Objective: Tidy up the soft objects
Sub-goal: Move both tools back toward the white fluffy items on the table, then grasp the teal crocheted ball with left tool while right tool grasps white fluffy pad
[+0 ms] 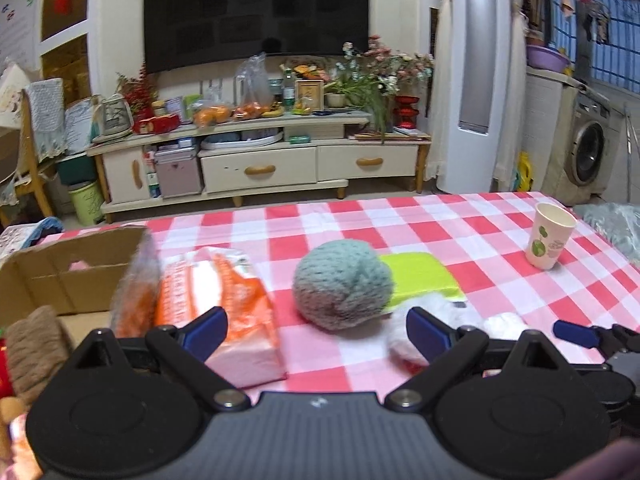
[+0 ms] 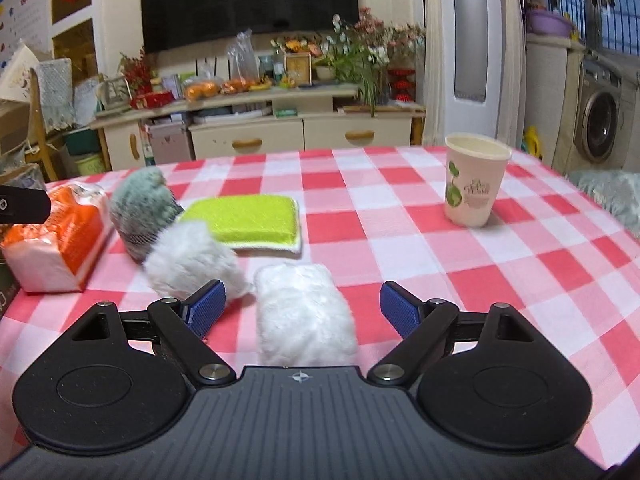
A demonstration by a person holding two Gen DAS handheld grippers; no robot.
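Observation:
On the red-checked tablecloth (image 2: 400,216) lie a grey-green fuzzy ball (image 1: 342,284) (image 2: 140,208), a lime sponge (image 1: 416,276) (image 2: 244,220), a white fluffy ball (image 2: 192,260), a white fluffy pad (image 2: 304,316) and an orange tissue pack (image 1: 224,296) (image 2: 56,240). My left gripper (image 1: 316,332) is open and empty, just short of the fuzzy ball. My right gripper (image 2: 302,308) is open, with the white pad between its fingers, untouched.
A cardboard box (image 1: 68,276) stands at the table's left with a brown soft item (image 1: 36,344) and a pink one inside. A paper cup (image 2: 474,180) (image 1: 550,236) stands at the right. A grey fluffy thing (image 2: 612,196) lies off the right edge.

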